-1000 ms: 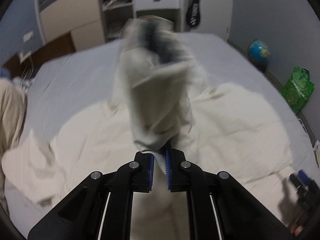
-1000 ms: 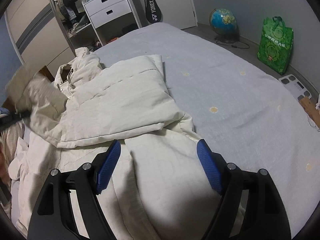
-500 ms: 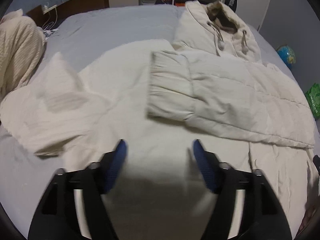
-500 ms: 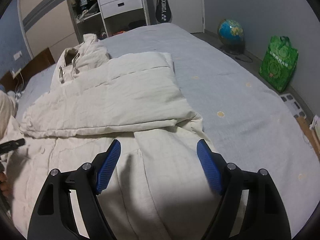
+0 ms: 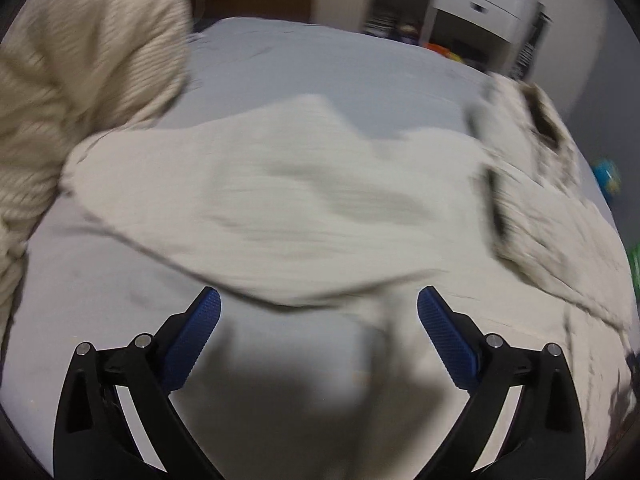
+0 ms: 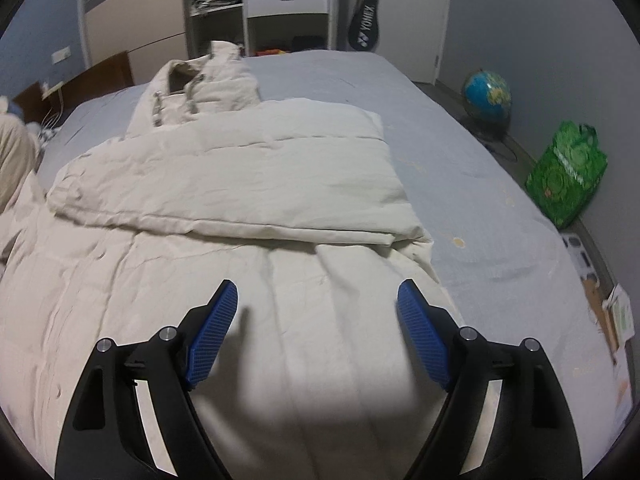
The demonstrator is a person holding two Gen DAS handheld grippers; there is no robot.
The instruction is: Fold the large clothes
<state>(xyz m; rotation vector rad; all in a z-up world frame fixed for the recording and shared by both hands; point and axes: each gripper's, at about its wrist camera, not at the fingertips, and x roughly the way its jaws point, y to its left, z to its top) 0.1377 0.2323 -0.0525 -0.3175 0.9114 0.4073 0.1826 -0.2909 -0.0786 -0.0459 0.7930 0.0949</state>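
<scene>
Left tool (image 5: 319,312) spread wide, empty, above near edge of unfolded sleeve (image 5: 280,216); right tool (image 6: 317,304) likewise agape over cream padded hooded coat (image 6: 248,184) on grey-sheeted bed (image 6: 460,160). Sleeve ahead-left, long axis crosswise; left nearer.

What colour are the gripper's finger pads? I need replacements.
Blue finger pads, clearest in the right wrist view.

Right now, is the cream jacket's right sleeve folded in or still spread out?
Folded in: the right sleeve lies flat across the jacket chest, cuff pointing left.
</scene>
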